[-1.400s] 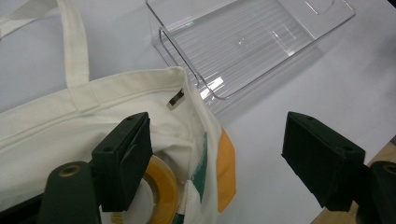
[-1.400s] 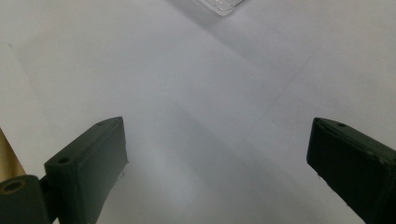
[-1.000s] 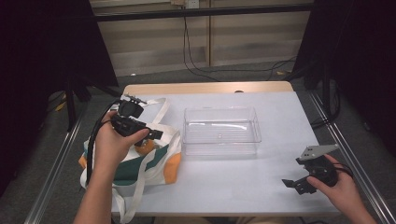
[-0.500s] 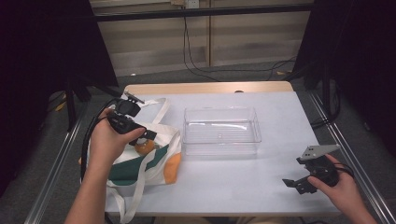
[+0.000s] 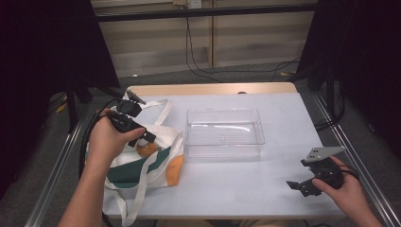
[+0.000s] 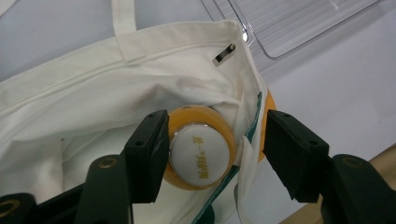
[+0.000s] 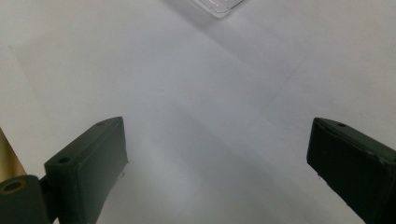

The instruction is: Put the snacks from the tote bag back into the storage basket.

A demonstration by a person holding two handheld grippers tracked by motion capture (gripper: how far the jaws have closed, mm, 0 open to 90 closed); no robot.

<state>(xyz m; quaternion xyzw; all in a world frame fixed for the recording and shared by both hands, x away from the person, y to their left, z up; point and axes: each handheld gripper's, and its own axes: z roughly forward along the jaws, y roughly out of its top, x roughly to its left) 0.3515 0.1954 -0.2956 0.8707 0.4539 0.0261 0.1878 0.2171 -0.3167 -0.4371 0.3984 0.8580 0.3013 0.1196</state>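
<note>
Since a second ago my left gripper (image 6: pixel 212 154) has reached the bag (image 5: pixel 142 161), fingers spread around a bottle (image 6: pixel 198 147), whose cloth could snag.

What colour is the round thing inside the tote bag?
Orange, with a white printed cap; the round container shows best in the left gripper view, between the open tongs.

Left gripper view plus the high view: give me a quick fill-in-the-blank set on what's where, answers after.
1. The orange bottle sits inside the ____ tote bag.
2. The clear plastic tray holds ____.
3. The left gripper jaws stand ____ around the bottle.
4. The right gripper hovers over bare ____.

Answers: white; nothing; open; table
</note>
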